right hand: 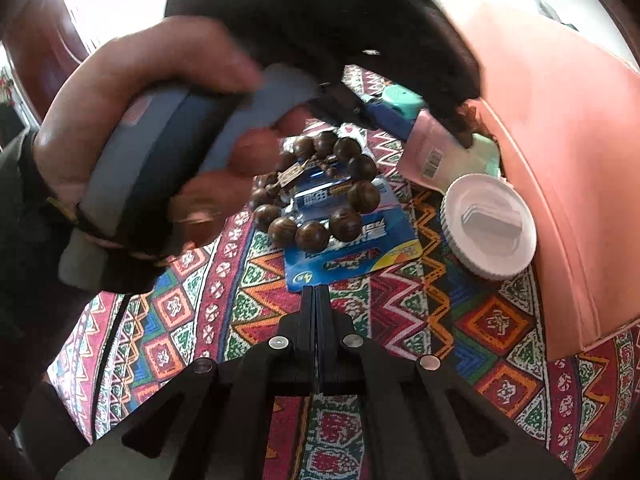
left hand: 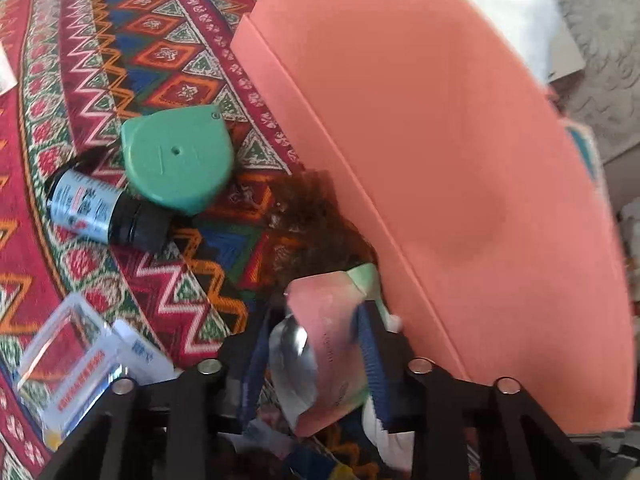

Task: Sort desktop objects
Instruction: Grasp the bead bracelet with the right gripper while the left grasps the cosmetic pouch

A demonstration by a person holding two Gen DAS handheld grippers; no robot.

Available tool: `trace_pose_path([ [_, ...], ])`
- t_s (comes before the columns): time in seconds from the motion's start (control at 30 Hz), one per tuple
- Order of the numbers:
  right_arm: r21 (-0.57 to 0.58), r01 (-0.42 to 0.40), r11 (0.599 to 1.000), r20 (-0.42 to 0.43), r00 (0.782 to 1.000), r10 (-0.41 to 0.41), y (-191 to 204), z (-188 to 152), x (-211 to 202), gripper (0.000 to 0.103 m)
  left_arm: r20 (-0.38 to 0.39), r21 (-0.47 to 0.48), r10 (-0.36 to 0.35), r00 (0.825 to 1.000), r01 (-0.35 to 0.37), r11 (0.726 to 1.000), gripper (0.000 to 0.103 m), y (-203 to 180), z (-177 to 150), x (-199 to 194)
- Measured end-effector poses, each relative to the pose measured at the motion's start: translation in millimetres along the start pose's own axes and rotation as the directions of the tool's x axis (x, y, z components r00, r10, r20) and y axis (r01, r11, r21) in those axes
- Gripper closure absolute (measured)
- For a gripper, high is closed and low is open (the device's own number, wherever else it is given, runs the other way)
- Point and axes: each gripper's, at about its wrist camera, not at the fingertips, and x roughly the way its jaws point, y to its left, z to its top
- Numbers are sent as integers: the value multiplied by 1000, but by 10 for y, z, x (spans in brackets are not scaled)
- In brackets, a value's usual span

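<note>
The left gripper (left hand: 320,344) grips a pink-and-green foil sachet (left hand: 332,356) in its fingers beside the salmon cardboard box (left hand: 460,160), presumably its destination; the right gripper (right hand: 318,300) rests clenched, empty, above the desk (right hand: 500,360).

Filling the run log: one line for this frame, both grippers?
left gripper: shut on pink sachet, beside pink box | right gripper: shut, empty, near battery card | bead bracelet on card

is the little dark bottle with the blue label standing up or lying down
Lying down: the bottle rests on its side on the patterned cloth, beside the green case.
</note>
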Motion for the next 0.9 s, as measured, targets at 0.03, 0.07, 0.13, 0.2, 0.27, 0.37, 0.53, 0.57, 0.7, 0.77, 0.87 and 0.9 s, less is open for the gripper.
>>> trace_pose_path([
  [0.03,4,-1,1000,6,1000,1,-17,24,-4,103,7,3,-14,1000,14,1000,76,-21,-8,-48],
  [0.07,6,0,1000,13,1000,-1,-30,50,-5,103,8,6,-25,1000,25,1000,77,-44,-9,-79],
  [0.13,2,12,1000,29,999,-12,-33,109,3,99,-2,21,-33,999,33,999,77,-104,1,-113],
  [0.2,-17,29,999,46,999,-28,-10,166,16,99,-11,46,-14,1000,15,999,77,-164,40,-109],
  [0.27,-34,33,999,60,998,-30,15,203,30,99,-12,42,-19,1000,20,999,70,-197,63,-82],
  [0.37,-54,44,998,64,997,-41,46,225,77,99,-16,23,-30,999,31,999,58,-190,135,70],
  [0.53,-66,37,997,46,998,-34,35,233,145,99,-51,36,-143,988,145,989,53,-329,-60,270],
  [0.57,-63,30,998,43,999,-27,22,237,149,99,-56,41,-178,982,181,983,53,-365,-83,261],
  [0.7,-50,4,999,38,999,-2,-27,262,151,99,-95,111,-54,994,65,992,56,-589,-180,498],
  [0.77,-46,-6,999,37,999,8,-49,278,150,99,-129,132,-33,991,50,990,57,-661,-190,671],
  [0.87,-50,-6,999,43,999,8,-83,295,140,99,-111,130,-29,993,43,991,84,-719,-187,749],
  [0.9,-50,-5,999,45,999,7,-100,306,138,99,-95,112,-37,995,48,993,84,-719,-172,736],
])
